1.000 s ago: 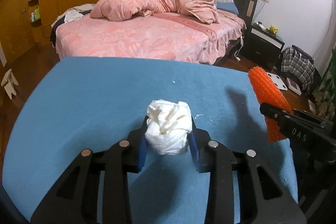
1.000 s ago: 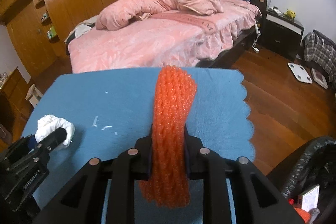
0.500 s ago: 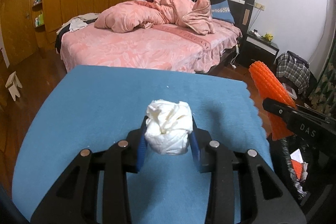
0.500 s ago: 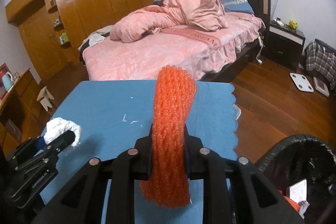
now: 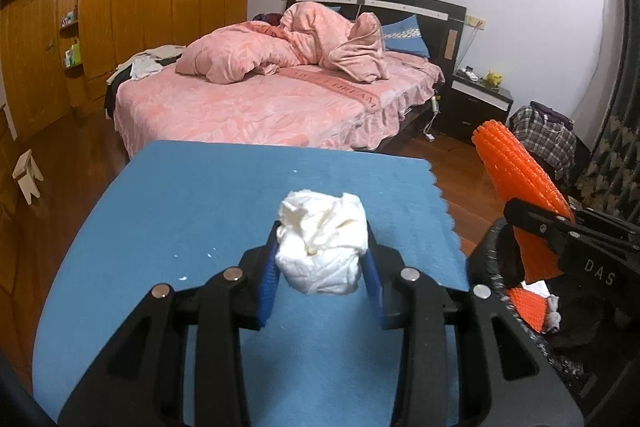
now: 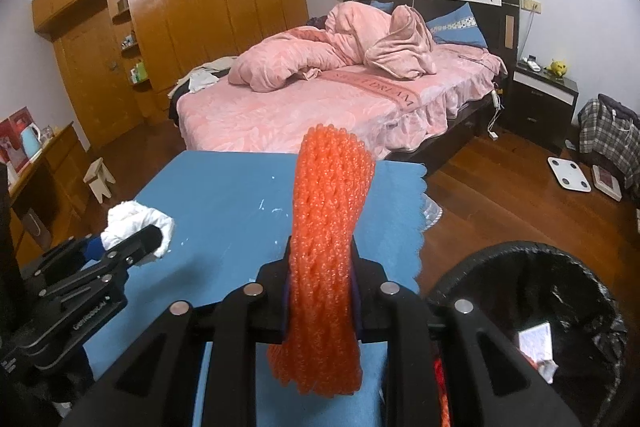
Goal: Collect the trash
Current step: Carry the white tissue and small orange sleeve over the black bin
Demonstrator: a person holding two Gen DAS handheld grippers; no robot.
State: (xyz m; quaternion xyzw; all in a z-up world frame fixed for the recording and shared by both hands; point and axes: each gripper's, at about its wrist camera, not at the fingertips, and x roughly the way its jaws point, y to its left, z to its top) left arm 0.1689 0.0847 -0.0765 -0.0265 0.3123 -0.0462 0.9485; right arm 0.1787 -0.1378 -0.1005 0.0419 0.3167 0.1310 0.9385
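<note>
The left gripper is clenched on a crumpled white tissue wad, its blue pads pressing the wad from both sides and holding it up above the blue tablecloth. The right gripper is clenched on a strip of orange foam netting, which stands up between the fingers and hangs down below them, also above the blue tablecloth near its scalloped right edge. Just beside that edge, lower than the tablecloth, stands a black-lined trash bin; inside it lie a piece of white paper and more orange netting, seen from the left wrist camera as an orange patch with a bit of white beside it. From that same camera the orange foam netting in the right gripper sits over the near rim of the trash bin. A few small white crumbs are scattered on the tablecloth. Beyond the tablecloth's far edge is a bed with a pink quilt bunched on it, and a wooden wardrobe stands to the left of the bed
</note>
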